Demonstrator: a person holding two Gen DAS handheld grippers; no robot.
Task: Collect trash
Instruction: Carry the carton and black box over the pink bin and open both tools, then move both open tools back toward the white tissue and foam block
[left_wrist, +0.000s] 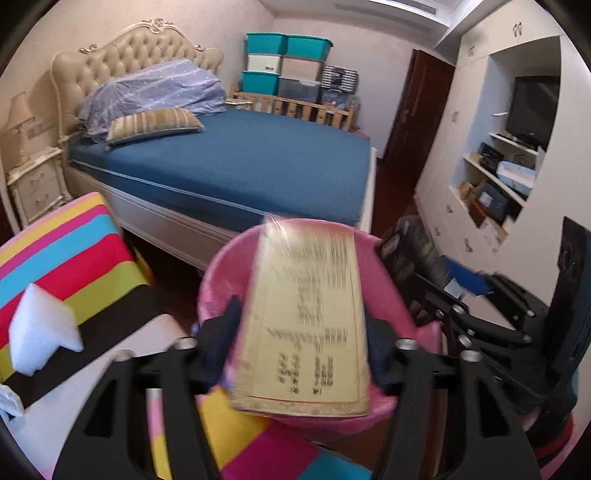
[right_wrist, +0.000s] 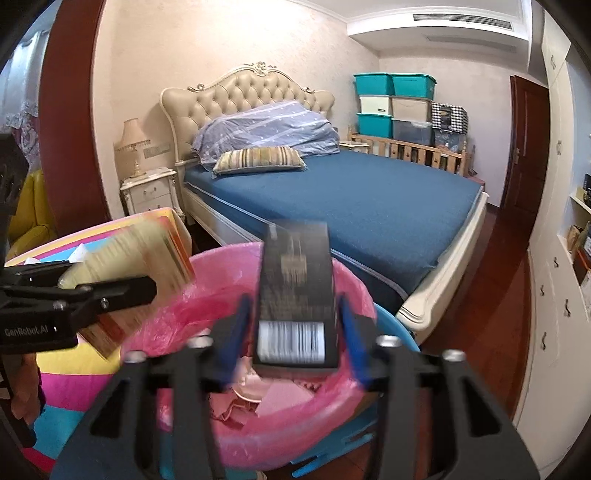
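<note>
Pink plastic is my landmark here: the round pink bin lined with a pink bag (right_wrist: 295, 435) sits below both my grippers, with crumpled pinkish scraps already in it. My left gripper (left_wrist: 301, 332) is closed on the flat yellow printed carton (left_wrist: 306, 321), one finger pressed against each long edge, and the carton hangs over the bin's left half. My right gripper (right_wrist: 295, 328) is clamped on the dark rectangular box with a white barcode label (right_wrist: 295, 295), blue pads tight on both its sides, directly above the bin's middle.

I judge the step in hand to be the drop. To do it well I would bring each box fully inside the line of the rim before parting the fingers, because the yellow carton is long and could catch the edge and tip out onto the rainbow-striped cloth (left_wrist: 66, 258) beside the bin. I would release one box at a time so the two cannot knock together, and open the fingers wide so the carton falls clear and flat.

Counting: two grippers, two boxes held, one bin. One white foam wedge (left_wrist: 44, 328) lies on the striped cloth left of the bin, possibly trash still to gather. Behind the bin stand one blue-covered bed (right_wrist: 351, 199) and six stacked storage tubs (right_wrist: 393, 107), three of them teal.
</note>
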